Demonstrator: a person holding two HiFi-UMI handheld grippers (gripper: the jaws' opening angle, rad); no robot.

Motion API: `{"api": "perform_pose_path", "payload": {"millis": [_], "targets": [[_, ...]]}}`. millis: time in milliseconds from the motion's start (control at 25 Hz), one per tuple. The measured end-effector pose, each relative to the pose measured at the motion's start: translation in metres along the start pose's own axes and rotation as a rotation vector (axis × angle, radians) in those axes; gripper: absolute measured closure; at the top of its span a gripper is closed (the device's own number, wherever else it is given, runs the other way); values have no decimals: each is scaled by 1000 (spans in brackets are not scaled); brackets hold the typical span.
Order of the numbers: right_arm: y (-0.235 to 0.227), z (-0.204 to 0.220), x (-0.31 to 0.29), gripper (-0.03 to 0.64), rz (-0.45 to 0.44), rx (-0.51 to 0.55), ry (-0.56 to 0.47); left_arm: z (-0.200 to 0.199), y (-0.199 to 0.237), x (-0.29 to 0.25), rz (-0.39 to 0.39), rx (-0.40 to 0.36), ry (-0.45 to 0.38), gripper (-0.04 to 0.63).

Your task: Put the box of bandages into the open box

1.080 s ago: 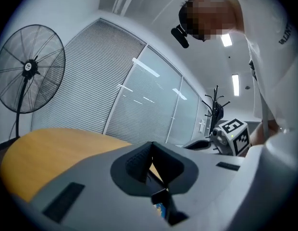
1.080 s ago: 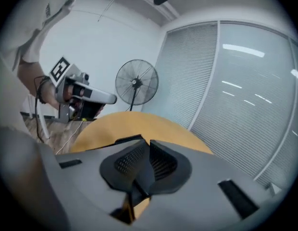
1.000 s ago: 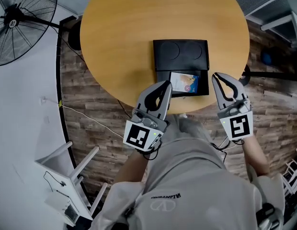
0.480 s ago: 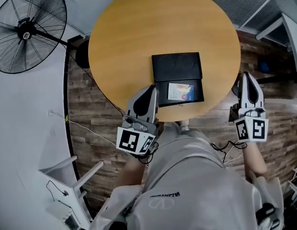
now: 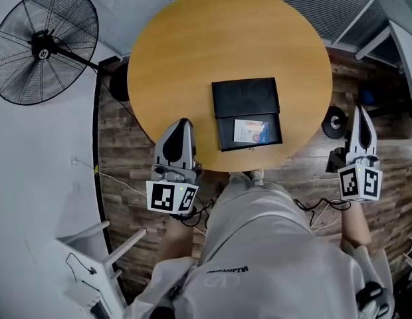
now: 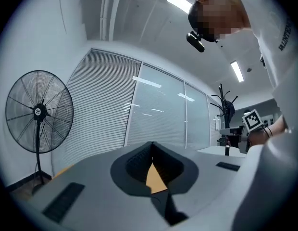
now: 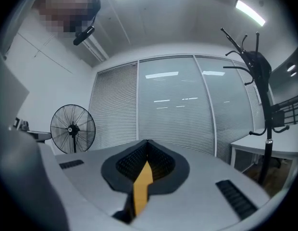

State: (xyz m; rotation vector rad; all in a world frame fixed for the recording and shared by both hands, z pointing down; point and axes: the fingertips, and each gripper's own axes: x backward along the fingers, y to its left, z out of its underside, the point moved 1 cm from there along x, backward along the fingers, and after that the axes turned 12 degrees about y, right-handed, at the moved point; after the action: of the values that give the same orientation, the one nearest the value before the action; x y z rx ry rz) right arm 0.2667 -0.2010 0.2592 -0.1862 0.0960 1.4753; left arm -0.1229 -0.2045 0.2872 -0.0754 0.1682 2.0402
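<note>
Already bandage box inside open box; left hand-held gripper apart.

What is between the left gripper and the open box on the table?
Only bare tabletop. In the head view, plain wood runs from the left gripper to the open box, with nothing lying on it.

Pedestal fan beside round wooden table; coat rack near blinds.
</note>
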Motion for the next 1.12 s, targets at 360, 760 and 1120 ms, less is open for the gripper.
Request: {"api": "perform_pose_path", "payload": {"millis": [360,760,1120], "targets": [[1,4,7,600,5,9,21,-1,-9,0,20,-9,0,588],[-4,6,7,601,23,16,31,5,-7,-1,13,5,6,588],[-6,9,2,601,20,17,38,9,-8,-2,12,7,14,588]]}}
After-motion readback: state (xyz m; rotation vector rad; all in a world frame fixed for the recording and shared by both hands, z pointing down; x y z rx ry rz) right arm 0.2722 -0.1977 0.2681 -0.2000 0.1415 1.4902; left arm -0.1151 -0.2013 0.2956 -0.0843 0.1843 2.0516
